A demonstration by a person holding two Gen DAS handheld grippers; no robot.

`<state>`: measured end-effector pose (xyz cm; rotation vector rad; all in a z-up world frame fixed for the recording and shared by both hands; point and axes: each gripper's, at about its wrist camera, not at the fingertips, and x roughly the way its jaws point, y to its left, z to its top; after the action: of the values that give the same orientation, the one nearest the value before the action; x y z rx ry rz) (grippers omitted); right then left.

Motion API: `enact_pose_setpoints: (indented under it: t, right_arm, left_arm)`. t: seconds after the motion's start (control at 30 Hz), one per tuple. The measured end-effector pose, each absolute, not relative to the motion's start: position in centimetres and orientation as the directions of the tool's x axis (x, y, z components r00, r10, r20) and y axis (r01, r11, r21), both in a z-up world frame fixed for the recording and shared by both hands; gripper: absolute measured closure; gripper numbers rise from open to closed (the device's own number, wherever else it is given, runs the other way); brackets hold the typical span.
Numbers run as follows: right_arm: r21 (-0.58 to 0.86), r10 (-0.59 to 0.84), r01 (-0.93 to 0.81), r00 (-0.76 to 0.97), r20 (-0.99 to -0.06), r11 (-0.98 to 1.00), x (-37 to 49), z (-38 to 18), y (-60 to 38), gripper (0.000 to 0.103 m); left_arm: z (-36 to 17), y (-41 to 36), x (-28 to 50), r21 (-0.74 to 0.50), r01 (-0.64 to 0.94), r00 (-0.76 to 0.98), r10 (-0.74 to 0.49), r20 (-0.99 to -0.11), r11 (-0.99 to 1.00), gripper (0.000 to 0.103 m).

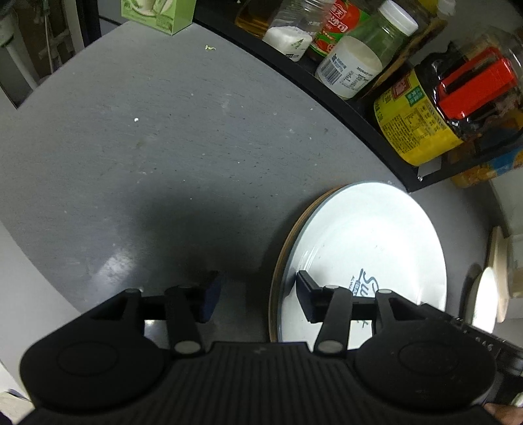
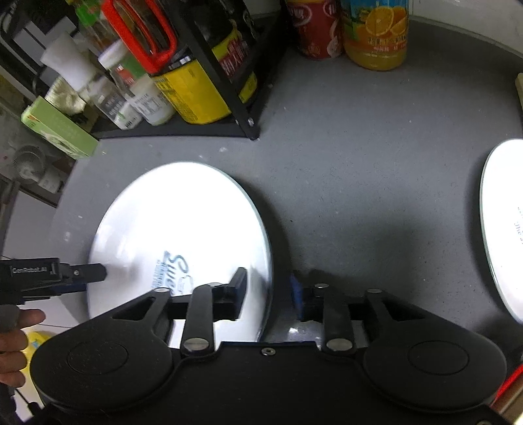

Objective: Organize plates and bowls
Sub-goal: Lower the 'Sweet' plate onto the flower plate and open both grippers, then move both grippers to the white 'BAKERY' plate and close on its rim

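A white plate with blue lettering [image 1: 369,242] lies on the grey counter, on top of a brown-rimmed plate [image 1: 284,248] whose edge shows at its left. My left gripper [image 1: 258,296] is open; its right finger hangs over the plate's left rim and its left finger is over bare counter. In the right wrist view the same white plate [image 2: 183,235] is at the left. My right gripper [image 2: 269,294] is open and straddles the plate's right rim. The left gripper's fingertip [image 2: 94,273] reaches over the plate's left edge. A second white plate [image 2: 503,229] lies at the far right.
A black wire rack [image 1: 327,91] holds jars and bottles along the back, among them a yellow-labelled jar with a red handle [image 1: 434,114]. A green box [image 1: 160,13] stands at the back left. A red can [image 2: 315,27] and an orange juice bottle [image 2: 376,32] stand behind.
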<state>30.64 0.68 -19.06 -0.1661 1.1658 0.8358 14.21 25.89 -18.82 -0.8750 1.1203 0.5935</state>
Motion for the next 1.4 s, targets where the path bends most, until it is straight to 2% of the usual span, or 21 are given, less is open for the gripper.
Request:
enact_pose_setpoints:
  t: [0.03,0.1,0.17,0.27,0.33,0.37,0.5,0.8,1.07,1.4]
  right_arm:
    - [0.3,0.501,-0.653,0.141,-0.854,0.695,30.7,-18.7,0.5,0.051]
    - [0.294,0.507,-0.651,0.163,-0.846,0.699,30.8,-18.0,0.0,0.04]
    - [0.297,0.517,-0.652,0.17,-0.839,0.697,31.0,-17.3,-0.6,0.037]
    - [0.305,0.535,-0.649,0.187,-0.824,0.697,31.3,-16.1,-1.6,0.02]
    - [0.297,0.546,-0.646,0.223,-0.808,0.704,31.6,-15.0,-2.5,0.006]
    - [0.297,0.549,-0.641,0.234,-0.803,0.707,31.8,-14.6,-3.0,0.004]
    - [0.319,0.575,-0.619,0.268,-0.773,0.718,32.9,-13.2,-5.4,0.0]
    - [0.297,0.568,-0.576,0.371,-0.735,0.761,34.6,-11.6,-10.6,0.0]
    - [0.275,0.532,-0.51,0.47,-0.704,0.815,36.1,-11.0,-15.9,0.0]
    - [0.306,0.491,-0.415,0.477,-0.729,0.857,38.5,-12.1,-21.4,0.0]
  left_arm:
    - [-18.5,25.8,14.3,-0.28,-0.786,0.332,-0.006,-0.943,0.551,0.054]
    - [-17.9,25.7,14.3,-0.284,-0.778,0.342,-0.001,-0.94,0.56,0.054]
    - [-17.2,25.6,14.6,-0.3,-0.776,0.354,-0.012,-0.935,0.555,0.054]
    - [-16.3,24.8,15.7,-0.29,-0.765,0.351,-0.004,-0.936,0.575,0.053]
    - [-15.6,24.1,16.5,-0.284,-0.754,0.353,0.001,-0.936,0.592,0.047]
    - [-15.3,23.7,16.9,-0.286,-0.747,0.358,0.0,-0.934,0.6,0.042]
    - [-13.8,22.0,18.9,-0.277,-0.714,0.369,0.009,-0.93,0.644,0.026]
    - [-12.1,17.3,23.9,-0.275,-0.644,0.407,0.017,-0.913,0.714,0.003]
    - [-11.3,13.2,27.7,-0.284,-0.584,0.423,-0.013,-0.906,0.76,0.0]
    - [-11.0,8.5,32.0,-0.277,-0.518,0.429,-0.034,-0.903,0.81,0.001]
